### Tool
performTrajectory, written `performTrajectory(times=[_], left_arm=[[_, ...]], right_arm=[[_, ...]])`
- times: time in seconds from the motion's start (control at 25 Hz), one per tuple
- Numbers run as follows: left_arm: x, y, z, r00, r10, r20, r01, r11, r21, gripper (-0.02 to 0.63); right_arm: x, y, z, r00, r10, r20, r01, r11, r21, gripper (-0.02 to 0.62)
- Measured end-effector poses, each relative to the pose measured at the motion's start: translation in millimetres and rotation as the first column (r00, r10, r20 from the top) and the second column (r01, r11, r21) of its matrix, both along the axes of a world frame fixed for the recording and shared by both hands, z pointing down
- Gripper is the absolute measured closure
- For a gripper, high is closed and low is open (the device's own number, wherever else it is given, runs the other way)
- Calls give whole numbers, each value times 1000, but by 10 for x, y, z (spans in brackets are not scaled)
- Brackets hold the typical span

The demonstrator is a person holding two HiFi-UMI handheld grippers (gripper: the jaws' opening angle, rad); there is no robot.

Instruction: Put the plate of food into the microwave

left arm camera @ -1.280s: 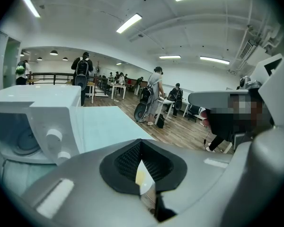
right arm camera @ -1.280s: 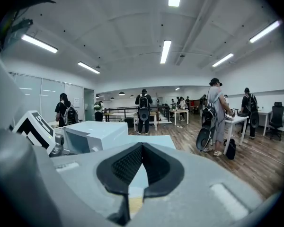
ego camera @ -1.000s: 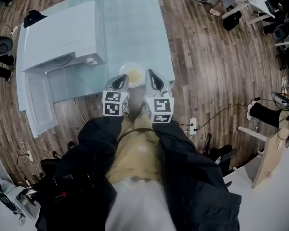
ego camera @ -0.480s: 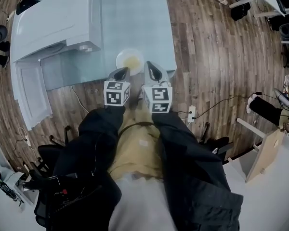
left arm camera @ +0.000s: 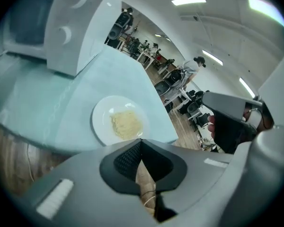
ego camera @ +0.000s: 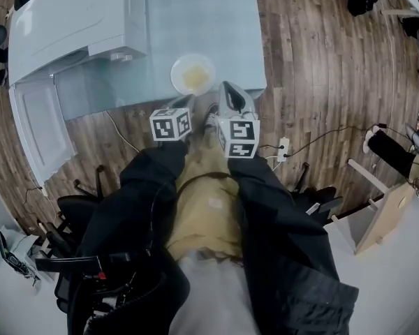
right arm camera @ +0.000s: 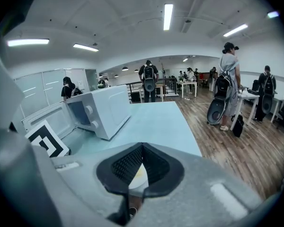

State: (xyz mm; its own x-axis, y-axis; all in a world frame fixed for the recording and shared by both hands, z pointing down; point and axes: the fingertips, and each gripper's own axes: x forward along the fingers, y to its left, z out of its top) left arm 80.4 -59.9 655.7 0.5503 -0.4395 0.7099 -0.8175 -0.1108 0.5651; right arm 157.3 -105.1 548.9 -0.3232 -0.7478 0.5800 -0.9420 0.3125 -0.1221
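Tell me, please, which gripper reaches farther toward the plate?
The right gripper: its tip lies beside the plate's right rim, while the left gripper sits short of it.

left gripper (left arm camera: pixel 141 145) jaws together and empty, white plate of food (left arm camera: pixel 119 122) just beyond on pale blue table (left arm camera: pixel 38 103), white microwave (left arm camera: pixel 85 22) far left

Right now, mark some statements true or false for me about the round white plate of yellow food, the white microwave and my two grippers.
1. The round white plate of yellow food sits on the pale blue table. True.
2. The white microwave has its door shut. False: the door stands open.
3. The left gripper grips the plate. False: its jaws are together and empty, short of the plate.
4. The right gripper has its jaws together. True.
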Motion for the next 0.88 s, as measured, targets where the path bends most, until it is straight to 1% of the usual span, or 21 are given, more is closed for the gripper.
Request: performTrajectory(times=[0.12, 0.24, 0.36, 0.44, 0.56, 0.64, 0.68, 0.72, 0.8, 0.88], left_arm=[[55, 104, 160, 991, -85, -100, 77, 994, -81, 611], [141, 175, 262, 965, -160, -209, 131, 981, -146, 611], [155, 175, 344, 936, -223, -271, 177, 967, -186, 611], [160, 157, 389, 911, -271, -311, 212, 954, -212, 611], [151, 126, 441, 851, -360, -382, 279, 927, -253, 611], [149, 130, 461, 816, -397, -421, 305, 913, -270, 611], [152, 142, 467, 802, -407, -437, 310, 909, -278, 609], [159, 156, 469, 790, -413, -453, 311, 907, -284, 576], [179, 183, 476, 773, -418, -478, 307, 905, -295, 549], [185, 199, 505, 757, -427, -494, 311, 901, -304, 537]], right_arm=[[61, 38, 79, 1000, 6, -6, -6, 1000, -16, 598], [99, 78, 164, 1000, 6, -13, -6, 999, -32, 598], [93, 101, 240, 1000, -1, -16, 0, 999, -49, 597], [85, 109, 279, 1000, -8, -17, 7, 998, -56, 597], [84, 119, 327, 1000, -16, -16, 15, 998, -65, 597], [90, 126, 353, 1000, -19, -17, 18, 997, -70, 597], [91, 129, 362, 1000, -21, -17, 19, 997, -72, 597], [93, 130, 370, 1000, -22, -17, 21, 997, -73, 598], [98, 129, 385, 1000, -25, -17, 24, 997, -75, 597], [96, 133, 412, 999, -29, -19, 27, 996, -79, 597]])
